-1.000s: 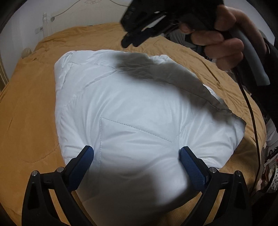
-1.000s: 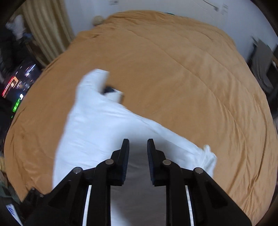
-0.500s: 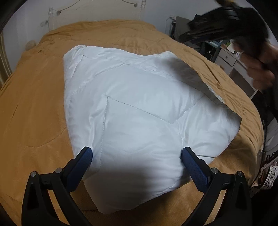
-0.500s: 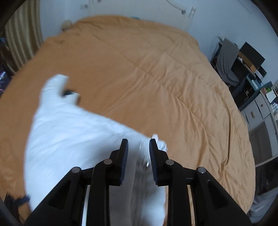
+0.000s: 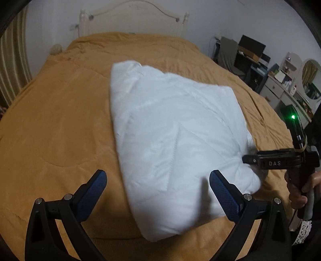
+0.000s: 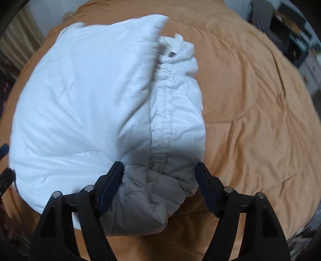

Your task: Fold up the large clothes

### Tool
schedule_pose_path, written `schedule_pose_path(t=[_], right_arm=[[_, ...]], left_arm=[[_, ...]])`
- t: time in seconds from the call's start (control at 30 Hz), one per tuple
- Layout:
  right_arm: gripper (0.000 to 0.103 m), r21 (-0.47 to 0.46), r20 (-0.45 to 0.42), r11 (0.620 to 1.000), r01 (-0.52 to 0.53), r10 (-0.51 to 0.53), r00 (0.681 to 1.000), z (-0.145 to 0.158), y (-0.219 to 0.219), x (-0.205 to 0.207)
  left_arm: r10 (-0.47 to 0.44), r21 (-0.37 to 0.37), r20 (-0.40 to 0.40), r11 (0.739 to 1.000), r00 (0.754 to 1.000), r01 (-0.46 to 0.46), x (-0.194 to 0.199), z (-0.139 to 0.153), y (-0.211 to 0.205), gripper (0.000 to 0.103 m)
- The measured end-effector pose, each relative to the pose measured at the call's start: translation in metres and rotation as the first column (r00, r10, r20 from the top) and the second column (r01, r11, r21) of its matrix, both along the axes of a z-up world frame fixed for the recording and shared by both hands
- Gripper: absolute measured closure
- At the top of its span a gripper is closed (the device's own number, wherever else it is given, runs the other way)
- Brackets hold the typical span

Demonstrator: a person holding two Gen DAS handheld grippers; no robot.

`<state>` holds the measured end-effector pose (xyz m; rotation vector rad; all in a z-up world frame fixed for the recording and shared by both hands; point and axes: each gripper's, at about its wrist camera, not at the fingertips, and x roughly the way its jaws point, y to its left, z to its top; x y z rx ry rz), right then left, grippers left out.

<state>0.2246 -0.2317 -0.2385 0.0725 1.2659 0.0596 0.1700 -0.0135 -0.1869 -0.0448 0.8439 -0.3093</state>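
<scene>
**Folded white jacket on the bed, both my grippers off the fabric**

1. The bed (image 5: 60,124) fills both views. Its orange quilted cover is spread flat, and a white headboard (image 5: 136,18) stands at the far end against the wall.

2. The white puffer jacket (image 5: 172,128) lies folded into a thick bundle on the cover, right of the bed's middle in my left wrist view, with its near end close to the bed's near edge. In my right wrist view its elastic gathered hem (image 6: 162,104) runs along the bundle's right side (part of it in shadow).

3. A desk area with cluttered shelves (image 5: 280,80) stands beside the bed on the right.

4. My left gripper (image 5: 158,188) hangs above the near end of the jacket, its jaws spread wide with nothing pinched between the blue pads.

5. My right gripper (image 6: 159,186) points steeply down at the jacket's near right corner. Its jaws are opening; the padded corner sits between them, and the pads do not press it.

6. The hand (image 5: 301,192) carrying my right gripper shows at the left view's right edge.
</scene>
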Motion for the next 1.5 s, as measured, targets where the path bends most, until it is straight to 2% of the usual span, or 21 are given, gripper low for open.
schedule_pose_path(t=[0.03,0.07,0.17,0.23,0.33,0.4,0.43,0.5,0.57,0.63,0.73,0.87,0.97,1.0,1.1,1.17,1.27,1.3,1.37,1.43,1.5], right_arm=[[0.029,0.007,0.002,1.0,0.0,0.0,1.0,0.003,0.0,0.0],[0.029,-0.002,0.012,1.0,-0.007,0.007,1.0,0.007,0.001,0.0],[0.029,-0.058,0.055,0.998,-0.027,0.03,0.998,0.025,0.011,-0.003],[0.029,-0.076,0.091,0.996,-0.039,0.046,0.995,0.043,0.016,-0.007],[0.029,-0.078,0.167,0.994,-0.082,0.094,0.981,0.07,0.025,-0.015],[0.029,-0.057,0.218,0.989,-0.137,0.146,0.965,0.085,0.036,-0.023],[0.029,-0.047,0.217,0.981,-0.188,0.193,0.957,0.088,0.044,-0.026],[0.029,-0.061,0.164,0.956,-0.286,0.292,0.942,0.075,0.06,-0.032],[0.029,-0.155,0.054,0.924,-0.349,0.361,0.931,0.042,0.069,-0.037],[0.03,-0.202,-0.045,0.905,-0.375,0.374,0.926,0.016,0.066,-0.044],[0.03,-0.196,-0.127,0.904,-0.38,0.361,0.924,0.017,0.049,-0.054],[0.029,-0.21,-0.137,0.919,-0.334,0.31,0.941,0.063,0.03,-0.055],[0.028,-0.19,-0.123,0.947,-0.258,0.237,0.964,0.114,0.03,-0.052],[0.024,-0.184,-0.132,0.957,-0.226,0.204,0.97,0.131,0.032,-0.051],[0.015,-0.207,-0.169,0.969,-0.134,0.099,0.981,0.177,0.044,-0.058],[0.013,-0.224,-0.138,0.969,-0.106,0.076,0.987,0.209,0.054,-0.068],[0.004,-0.165,-0.084,0.98,-0.11,0.098,0.992,0.249,0.064,-0.088],[0.0,-0.118,-0.066,0.987,-0.113,0.106,0.992,0.261,0.066,-0.098],[0.0,-0.042,-0.034,0.992,-0.12,0.118,0.992,0.274,0.066,-0.112],[0.0,-0.013,-0.002,0.994,-0.112,0.112,0.994,0.276,0.067,-0.121],[0.0,-0.027,-0.017,0.996,-0.089,0.089,0.996,0.265,0.07,-0.122]], left_arm=[[0.02,0.019,0.011,1.0,1.0,-0.02,0.002,0.0,0.004,0.001],[0.011,0.03,-0.016,0.999,1.0,-0.01,0.007,-0.005,0.005,0.001],[-0.047,0.063,-0.161,0.996,0.986,0.058,0.012,-0.035,-0.006,0.0],[-0.093,0.066,-0.205,0.992,0.974,0.109,0.005,-0.045,-0.013,0.0],[-0.152,0.127,-0.256,0.974,0.955,0.19,-0.006,-0.056,-0.024,0.0],[-0.175,0.184,-0.317,0.953,0.932,0.241,-0.014,-0.07,-0.031,0.002],[-0.188,0.19,-0.359,0.944,0.914,0.269,-0.017,-0.076,-0.031,0.003],[-0.198,0.141,-0.394,0.952,0.898,0.272,-0.021,-0.074,-0.019,0.003],[-0.176,0.098,-0.392,0.968,0.903,0.231,-0.02,-0.059,-0.001,0.003],[-0.11,0.098,-0.352,0.983,0.929,0.153,-0.015,-0.031,0.022,0.002],[-0.007,0.108,-0.297,0.993,0.955,0.041,-0.005,0.016,0.052,0.001],[0.141,0.09,-0.289,0.989,0.947,-0.119,0.008,0.082,0.079,0.001],[0.249,0.107,-0.282,0.968,0.927,-0.227,0.014,0.132,0.086,0.001],[0.271,0.105,-0.29,0.962,0.918,-0.251,0.011,0.148,0.086,0.001],[0.237,0.03,-0.355,0.97,0.904,-0.242,-0.001,0.19,0.079,0.001],[0.182,-0.062,-0.417,0.972,0.891,-0.228,-0.013,0.215,0.073,0.001],[0.163,-0.098,-0.398,0.971,0.903,-0.219,-0.034,0.249,0.053,0.001],[0.157,-0.095,-0.364,0.974,0.918,-0.205,-0.044,0.259,0.048,0.001],[0.16,-0.09,-0.307,0.977,0.938,-0.196,-0.061,0.264,0.038,0.001],[0.164,-0.072,-0.294,0.978,0.941,-0.194,-0.067,0.254,0.029,0.001],[0.217,0.003,-0.284,0.974,0.934,-0.225,-0.063,0.231,0.026,0.001]])
